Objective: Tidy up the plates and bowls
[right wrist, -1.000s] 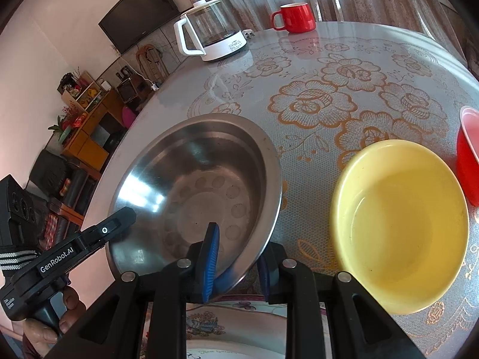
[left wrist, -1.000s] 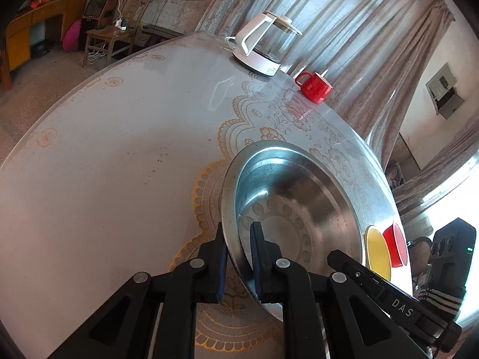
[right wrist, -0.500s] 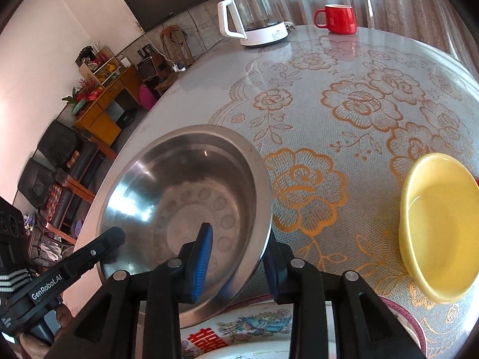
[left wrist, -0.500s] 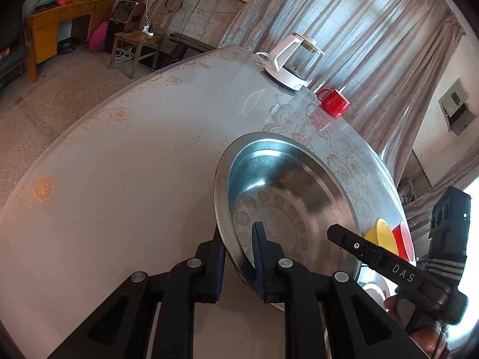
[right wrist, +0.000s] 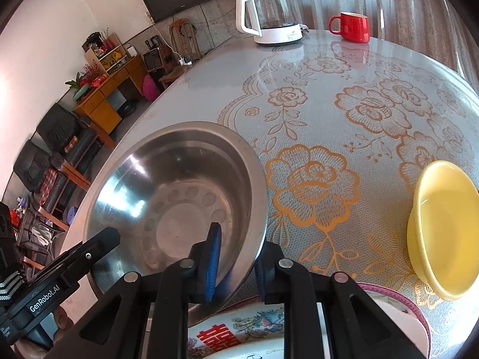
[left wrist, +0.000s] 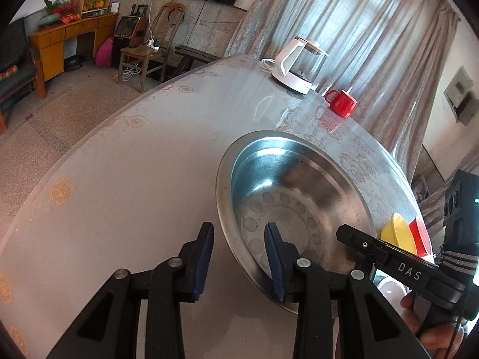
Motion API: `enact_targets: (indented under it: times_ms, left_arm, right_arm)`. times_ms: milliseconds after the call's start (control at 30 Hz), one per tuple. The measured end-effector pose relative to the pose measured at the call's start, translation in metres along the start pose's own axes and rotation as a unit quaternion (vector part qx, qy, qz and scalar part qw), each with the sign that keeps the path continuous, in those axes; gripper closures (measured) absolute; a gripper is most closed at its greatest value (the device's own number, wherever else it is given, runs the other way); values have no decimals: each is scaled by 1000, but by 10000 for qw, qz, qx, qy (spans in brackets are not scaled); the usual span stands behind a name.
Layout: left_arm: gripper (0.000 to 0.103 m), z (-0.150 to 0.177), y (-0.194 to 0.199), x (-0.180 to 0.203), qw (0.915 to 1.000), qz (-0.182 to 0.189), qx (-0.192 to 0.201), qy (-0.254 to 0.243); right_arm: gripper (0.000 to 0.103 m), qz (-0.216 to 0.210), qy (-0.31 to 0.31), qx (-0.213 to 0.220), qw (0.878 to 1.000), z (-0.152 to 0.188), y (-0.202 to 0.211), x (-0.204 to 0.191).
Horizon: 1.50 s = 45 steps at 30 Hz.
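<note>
Jaws of the left gripper (left wrist: 239, 239) are opening, straddling the steel bowl's (left wrist: 293, 197) near rim without pressing; the right gripper (right wrist: 236, 254) is closing on its rim. Behind, on the table (right wrist: 329, 95): yellow bowl (right wrist: 443, 227), kettle (right wrist: 269, 15), mug (right wrist: 353, 27).

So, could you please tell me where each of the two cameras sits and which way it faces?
Left wrist: on the left gripper, looking down along its fingers at the steel bowl on the table; its jaws are opening astride the rim; the right gripper and a hand show.
Right wrist: on the right gripper, facing the same bowl from the opposite rim, jaws closing on it; the left gripper shows.
Shared: bowl, kettle, red mug, yellow bowl.
</note>
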State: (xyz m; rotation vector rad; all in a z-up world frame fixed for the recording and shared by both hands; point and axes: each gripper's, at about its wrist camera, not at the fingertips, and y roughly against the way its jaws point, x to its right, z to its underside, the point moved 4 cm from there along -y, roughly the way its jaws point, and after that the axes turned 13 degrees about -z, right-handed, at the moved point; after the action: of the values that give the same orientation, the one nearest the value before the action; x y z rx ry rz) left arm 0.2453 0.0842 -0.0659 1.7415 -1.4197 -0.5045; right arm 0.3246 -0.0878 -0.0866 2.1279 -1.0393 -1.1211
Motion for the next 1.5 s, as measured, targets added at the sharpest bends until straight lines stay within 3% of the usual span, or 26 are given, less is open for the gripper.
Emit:
enact_targets:
  times_ms: [33, 67, 467, 1167, 1500]
  left_arm:
    - [80, 0, 1, 3, 10000, 46, 29, -49]
    - [81, 1, 2, 5, 9999, 37, 41, -87]
    - [81, 7, 11, -4, 10000, -52, 39, 75]
    - [80, 36, 45, -38, 9991, -69, 25, 425]
    - [80, 44, 70, -44, 9988, -40, 198, 443]
  right_arm:
    - [83, -5, 2, -8, 10000, 0, 0, 0]
    - [83, -3, 14, -9, 10000, 0, 0, 0]
    - [84, 72, 213, 60, 9997, 4, -1, -10]
    - [85, -331, 277, 45, 9991, 25, 4, -41]
    - [85, -480, 391, 205, 9979, 35, 17, -59]
